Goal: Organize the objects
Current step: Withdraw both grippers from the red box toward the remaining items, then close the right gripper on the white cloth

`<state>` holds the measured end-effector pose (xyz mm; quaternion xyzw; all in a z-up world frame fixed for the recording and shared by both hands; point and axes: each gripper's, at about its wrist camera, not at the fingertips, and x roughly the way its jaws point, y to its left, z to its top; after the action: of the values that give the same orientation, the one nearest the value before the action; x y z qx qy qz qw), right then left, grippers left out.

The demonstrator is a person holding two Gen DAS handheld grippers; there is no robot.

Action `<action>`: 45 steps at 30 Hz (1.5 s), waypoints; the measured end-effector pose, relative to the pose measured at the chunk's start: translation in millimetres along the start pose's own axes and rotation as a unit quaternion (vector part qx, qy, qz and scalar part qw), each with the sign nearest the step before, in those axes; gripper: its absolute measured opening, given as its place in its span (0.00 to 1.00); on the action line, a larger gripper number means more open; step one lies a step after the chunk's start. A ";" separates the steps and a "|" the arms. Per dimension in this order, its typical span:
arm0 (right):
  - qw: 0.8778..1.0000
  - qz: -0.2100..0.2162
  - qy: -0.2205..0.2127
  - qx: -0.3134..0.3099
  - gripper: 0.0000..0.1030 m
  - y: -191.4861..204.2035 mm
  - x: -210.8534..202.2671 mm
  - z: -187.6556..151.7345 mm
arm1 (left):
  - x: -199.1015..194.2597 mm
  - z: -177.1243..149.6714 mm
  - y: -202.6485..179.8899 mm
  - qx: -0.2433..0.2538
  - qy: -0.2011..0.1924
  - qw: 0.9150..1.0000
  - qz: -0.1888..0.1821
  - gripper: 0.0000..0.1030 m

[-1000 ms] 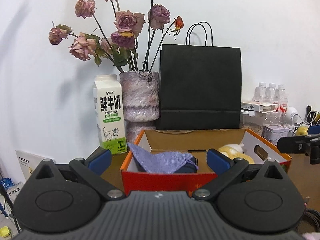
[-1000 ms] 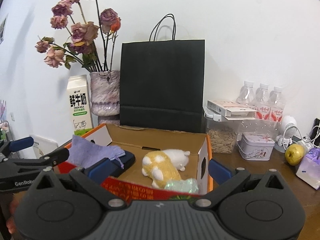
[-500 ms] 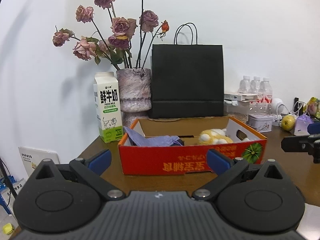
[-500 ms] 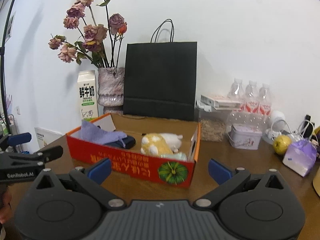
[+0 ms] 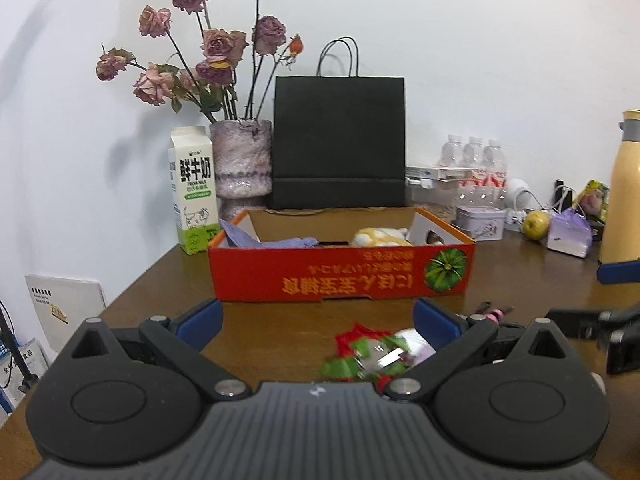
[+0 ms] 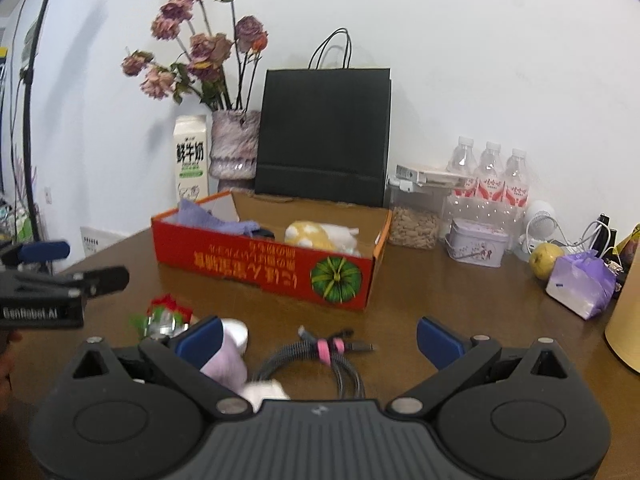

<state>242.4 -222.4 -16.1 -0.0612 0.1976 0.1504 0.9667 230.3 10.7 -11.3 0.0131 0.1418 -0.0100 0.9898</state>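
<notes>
both claws are spread wide and hold nothing: the left gripper [image 5: 316,320] hangs over a red-and-green foil wrapper [image 5: 366,354], the right gripper [image 6: 318,338] over a coiled cable [image 6: 320,354] on the wooden table [image 6: 460,308], near the orange cardboard box [image 6: 264,260] holding a yellow plush toy [image 6: 316,236].

On my left camera the milk carton [image 5: 193,196] reads "鲜牛奶" with "FRESH MILK" beneath. The red box [image 5: 342,274] carries upside-down yellow characters I can't make out. On my right camera the left gripper [image 6: 60,268] shows white lettering, probably "GenRobot.AI", though it's blurred. The water bottles' [image 6: 491,178] red labels are illegible.
</notes>
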 end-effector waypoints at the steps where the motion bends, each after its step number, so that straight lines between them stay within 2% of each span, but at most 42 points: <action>1: 1.000 0.000 0.003 -0.004 1.00 -0.1 -2.6 -4.5 | -1.9 -2.2 -2.0 -0.001 0.003 1.000 -0.004 1.00; 13: 0.998 0.026 0.051 -0.025 1.00 -6.5 -24.7 -48.1 | -14.0 -22.3 -29.2 0.026 0.043 0.998 -0.029 1.00; 18: 0.997 0.040 0.052 -0.035 1.00 -3.3 -29.9 -50.0 | -18.1 -26.2 -37.0 0.038 0.053 0.997 -0.037 1.00; 21: 0.995 0.049 0.068 -0.046 1.00 0.5 -24.7 -50.0 | -17.7 -26.4 -34.1 0.029 0.056 0.997 -0.036 1.00; 27: 0.988 0.078 0.109 -0.080 1.00 17.4 -2.9 -47.4 | -14.5 -25.2 -28.5 0.017 0.068 0.997 -0.019 1.00; 34: 0.987 0.080 0.114 -0.077 1.00 22.0 15.0 -40.4 | -9.0 -23.8 -16.2 -0.012 0.088 0.996 -0.005 1.00; 36: 0.987 0.083 0.113 -0.074 0.97 21.2 14.4 -40.5 | -8.0 -23.8 -14.3 -0.017 0.092 0.996 -0.007 1.00; 38: 0.987 0.092 0.108 -0.076 0.84 21.7 13.1 -40.1 | -8.0 -24.2 -13.9 -0.018 0.093 0.995 -0.007 1.00; 41: 0.987 0.095 0.101 -0.081 0.72 22.9 11.0 -39.9 | -9.1 -24.5 -14.3 -0.017 0.090 0.996 -0.008 1.00; 45: 0.987 0.099 0.100 -0.072 0.66 19.7 9.8 -40.0 | -8.7 -24.5 -15.4 -0.017 0.091 0.996 -0.008 1.00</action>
<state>230.2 -208.2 -57.8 -0.1256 0.2875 0.2523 0.9154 214.7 -3.8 -32.6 -0.0037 0.2316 -0.0139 0.9727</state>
